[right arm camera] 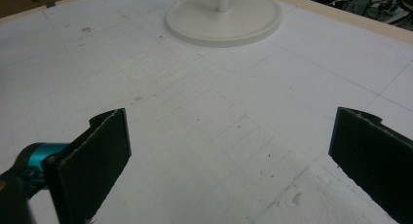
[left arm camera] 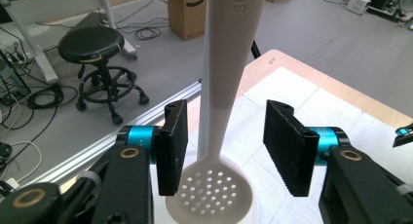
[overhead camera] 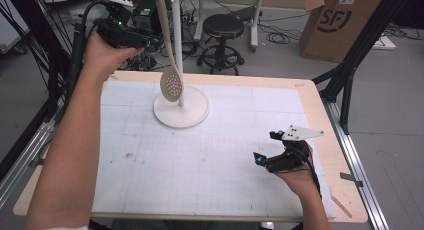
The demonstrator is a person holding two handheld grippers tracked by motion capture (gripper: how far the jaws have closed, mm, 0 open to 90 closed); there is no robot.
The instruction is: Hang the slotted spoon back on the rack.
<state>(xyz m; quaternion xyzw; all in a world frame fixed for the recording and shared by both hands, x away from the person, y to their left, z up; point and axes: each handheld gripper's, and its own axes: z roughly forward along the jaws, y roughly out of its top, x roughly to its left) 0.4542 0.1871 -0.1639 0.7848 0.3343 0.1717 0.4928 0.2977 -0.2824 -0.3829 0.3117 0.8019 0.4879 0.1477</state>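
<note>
Plastic, cream and perforated, the slotted spoon [left arm camera: 216,151] hung from the round-based stand [overhead camera: 180,107] between the left tool's [left arm camera: 226,146] wide ribbed pads, untouched, while the right tool [right arm camera: 229,160] gaped above the gridded desk [right arm camera: 195,136].

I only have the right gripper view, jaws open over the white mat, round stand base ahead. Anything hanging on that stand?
Observer: Yes, a slotted spoon hangs from the stand, bowl down, above the base.
Operator: Where is the left gripper?
Observer: The left gripper is raised at the table's far left corner, beside the spoon.
Operator: Has it gripped the spoon?
Observer: No. In the left gripper view its jaws stand open either side of the handle, with gaps showing.
</note>
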